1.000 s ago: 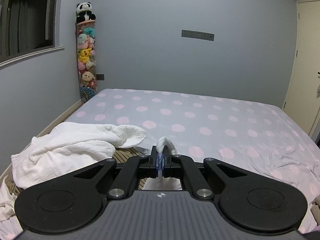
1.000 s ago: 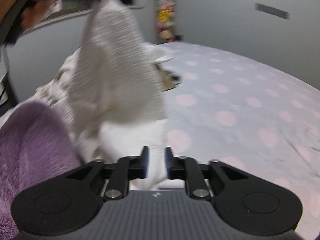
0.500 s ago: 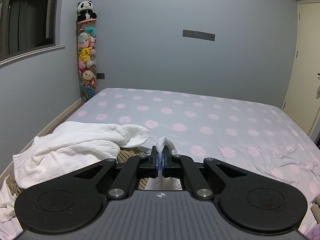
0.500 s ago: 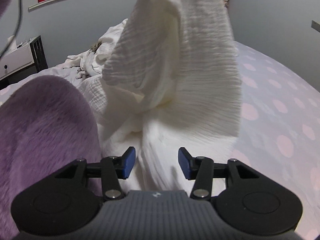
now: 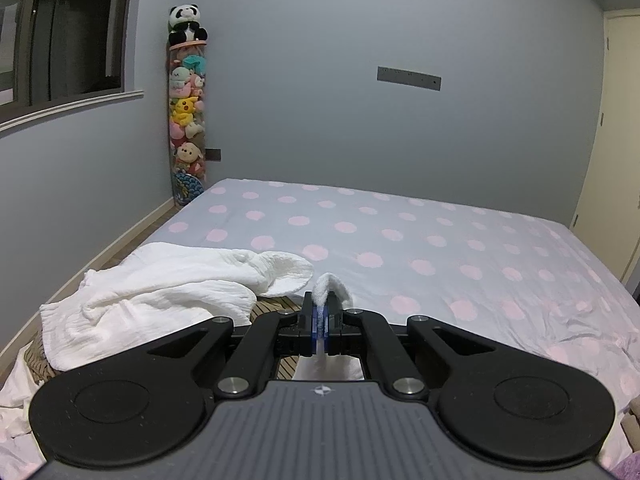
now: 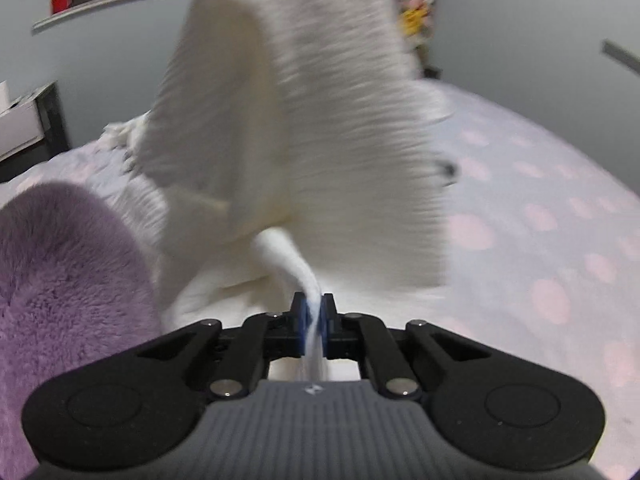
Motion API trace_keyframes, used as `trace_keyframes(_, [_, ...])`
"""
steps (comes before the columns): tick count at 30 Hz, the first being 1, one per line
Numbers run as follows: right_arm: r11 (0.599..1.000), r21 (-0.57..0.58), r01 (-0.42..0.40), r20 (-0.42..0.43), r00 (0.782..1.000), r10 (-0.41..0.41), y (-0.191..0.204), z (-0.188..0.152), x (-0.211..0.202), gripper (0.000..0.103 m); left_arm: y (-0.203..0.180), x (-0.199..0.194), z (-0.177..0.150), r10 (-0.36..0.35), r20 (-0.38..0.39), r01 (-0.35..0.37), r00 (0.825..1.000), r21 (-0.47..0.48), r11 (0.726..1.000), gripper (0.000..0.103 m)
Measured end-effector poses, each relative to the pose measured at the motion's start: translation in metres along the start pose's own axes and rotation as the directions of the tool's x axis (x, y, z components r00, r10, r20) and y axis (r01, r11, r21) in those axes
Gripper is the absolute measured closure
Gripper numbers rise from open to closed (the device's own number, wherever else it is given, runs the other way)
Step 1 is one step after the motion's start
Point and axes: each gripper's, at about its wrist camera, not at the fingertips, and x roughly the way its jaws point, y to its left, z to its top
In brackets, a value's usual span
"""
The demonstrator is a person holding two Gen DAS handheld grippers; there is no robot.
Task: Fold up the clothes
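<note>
Walls: plain grey-blue painted wall (image 5: 320, 92) | window: dark-framed window (image 5: 60, 40), left | bed: lilac sheet with pink dots (image 5: 420, 240) | corner: tall clear column of plush toys (image 5: 187, 120) | right: cream door (image 5: 616, 140)

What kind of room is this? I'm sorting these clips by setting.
Most likely a home bedroom, perhaps a child's: a wide bed under a pink-dotted sheet, a tall column of plush toys in the corner, and a window on the side wall.

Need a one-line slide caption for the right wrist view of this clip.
Right gripper shut on a pinch of the hanging white garment, above the polka-dot bed sheet, beside a purple fleece.
</note>
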Motion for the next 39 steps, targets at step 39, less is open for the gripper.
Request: trace_keyframes(39, [0.578,0.436,0.690,0.670,0.180,-0.720,-0.088,0.041,-0.484,0.096,-0.091,-0.219,0.082,-0.298,0.625,0.296,0.721,0.111,0.949,0.102])
